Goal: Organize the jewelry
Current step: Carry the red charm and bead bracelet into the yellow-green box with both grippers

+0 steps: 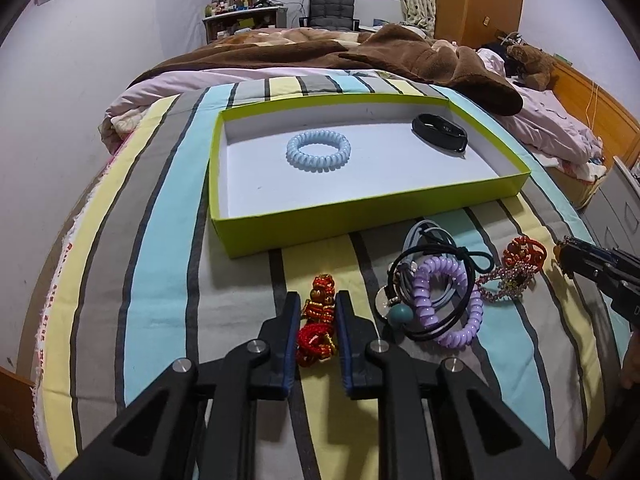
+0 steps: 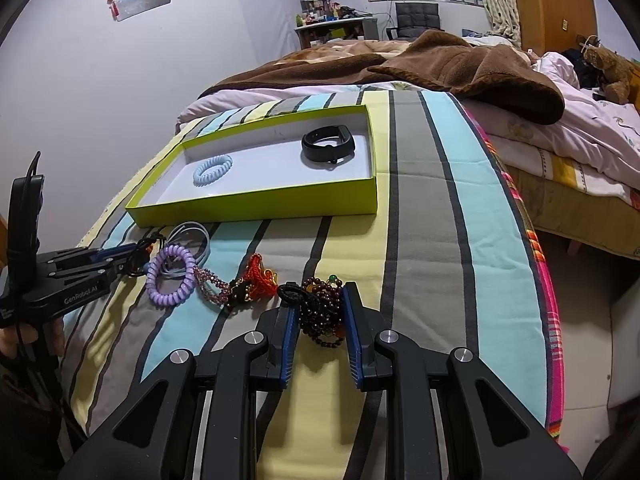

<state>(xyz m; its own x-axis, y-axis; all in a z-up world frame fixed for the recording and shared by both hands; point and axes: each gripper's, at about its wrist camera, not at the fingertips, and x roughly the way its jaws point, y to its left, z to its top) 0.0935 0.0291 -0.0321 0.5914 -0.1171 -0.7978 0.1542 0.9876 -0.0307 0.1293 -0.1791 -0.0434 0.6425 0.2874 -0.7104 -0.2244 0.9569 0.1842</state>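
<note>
Progress is partial: the left wrist view shows a blue coil band (image 1: 318, 149) and black wristband (image 1: 440, 132) already in the green tray (image 1: 280, 232), while the left gripper (image 1: 318, 308) clamps a red-gold ornament (image 1: 318, 330) beside the remaining pile (image 1: 444, 292). Only the right wrist view shows the right gripper (image 2: 318, 304) narrowly holding dark bead bracelets (image 2: 320, 310) on the striped cover (image 2: 424, 240).

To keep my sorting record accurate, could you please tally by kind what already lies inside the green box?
light blue spiral hair tie: 1
black wristband: 1
Total in the green box: 2
</note>
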